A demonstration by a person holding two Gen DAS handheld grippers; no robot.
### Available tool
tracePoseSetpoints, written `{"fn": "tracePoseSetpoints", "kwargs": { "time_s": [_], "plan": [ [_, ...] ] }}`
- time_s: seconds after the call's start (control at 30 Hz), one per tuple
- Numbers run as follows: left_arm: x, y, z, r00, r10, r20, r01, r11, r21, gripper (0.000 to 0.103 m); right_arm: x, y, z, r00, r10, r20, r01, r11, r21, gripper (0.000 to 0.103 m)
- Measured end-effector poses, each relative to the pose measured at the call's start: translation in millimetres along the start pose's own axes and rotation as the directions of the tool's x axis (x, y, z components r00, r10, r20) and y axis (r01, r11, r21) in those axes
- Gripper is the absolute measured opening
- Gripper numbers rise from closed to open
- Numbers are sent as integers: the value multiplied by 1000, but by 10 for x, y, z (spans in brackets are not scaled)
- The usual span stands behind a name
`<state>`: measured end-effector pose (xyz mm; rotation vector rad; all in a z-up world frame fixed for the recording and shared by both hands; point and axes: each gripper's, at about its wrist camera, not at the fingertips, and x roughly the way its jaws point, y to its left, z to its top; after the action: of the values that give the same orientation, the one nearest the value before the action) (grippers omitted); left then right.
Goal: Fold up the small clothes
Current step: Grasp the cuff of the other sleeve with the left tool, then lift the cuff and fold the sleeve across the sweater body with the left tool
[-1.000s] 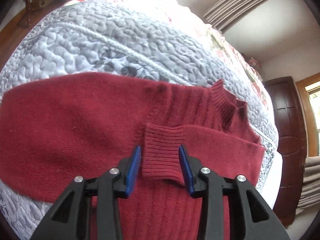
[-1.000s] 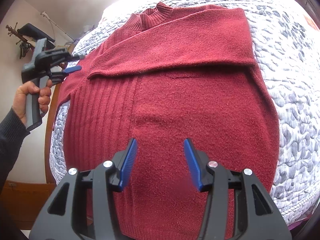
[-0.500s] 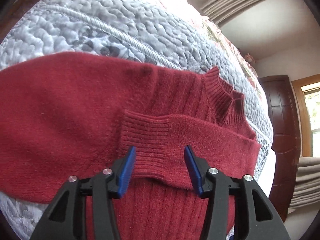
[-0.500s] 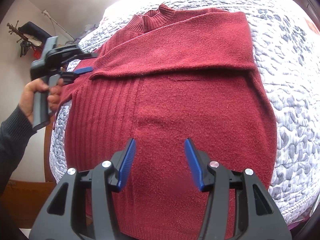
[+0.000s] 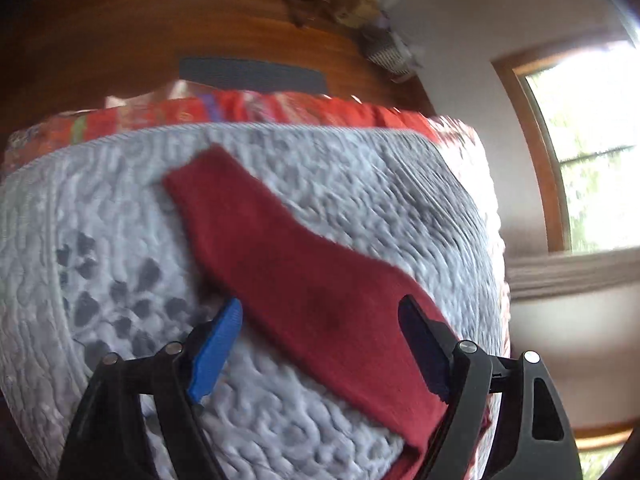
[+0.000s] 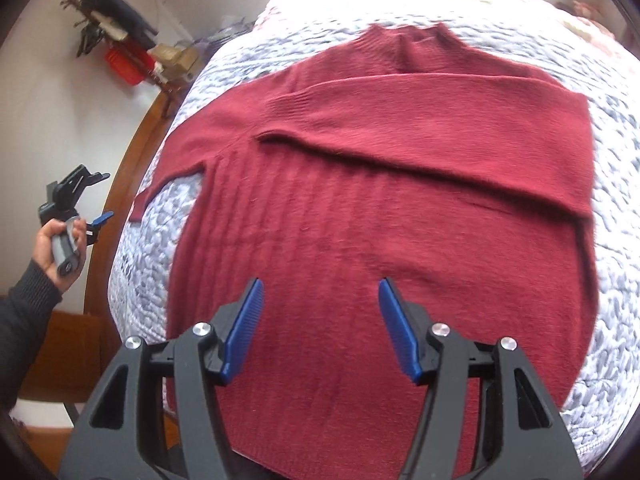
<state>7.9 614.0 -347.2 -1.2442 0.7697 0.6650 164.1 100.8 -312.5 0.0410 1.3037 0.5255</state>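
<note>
A red sweater (image 6: 400, 208) lies flat on the grey quilt (image 6: 624, 280), one sleeve (image 5: 280, 264) reaching the quilt's left edge. The left gripper (image 5: 320, 344) is spread above this sleeve. The right gripper (image 6: 320, 328) is spread over the hem.

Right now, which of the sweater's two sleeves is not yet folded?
The sleeve nearest the left gripper still lies out on the quilt; the other sleeve is folded across the chest.

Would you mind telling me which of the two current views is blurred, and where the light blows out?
Left wrist view: motion-smeared throughout, the quilt streaked and the sweater sleeve soft-edged; the window is overexposed. Right wrist view: mostly sharp on the red sweater, slightly soft at its edges, with glare washing out the top of the frame; fisheye bending bows both.
</note>
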Motion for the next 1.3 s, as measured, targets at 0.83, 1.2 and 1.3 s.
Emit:
{"fn": "tracePoseSetpoints", "kwargs": {
  "time_s": [0.83,1.2,1.3],
  "plan": [
    [744,611,613,988,155,-9,-155,983,-97,9,261,335,-66,996,-20,-85,16,999,-47,60],
    [-303,-476,477,987,-74,143,57,991,120,9,-204,435,-131,1000,-5,-3,5,998,-65,60],
    [-702,-1006,340,971,-177,160,137,963,231,9,-409,463,-167,999,-3,37,6,998,-70,60]
  ]
}}
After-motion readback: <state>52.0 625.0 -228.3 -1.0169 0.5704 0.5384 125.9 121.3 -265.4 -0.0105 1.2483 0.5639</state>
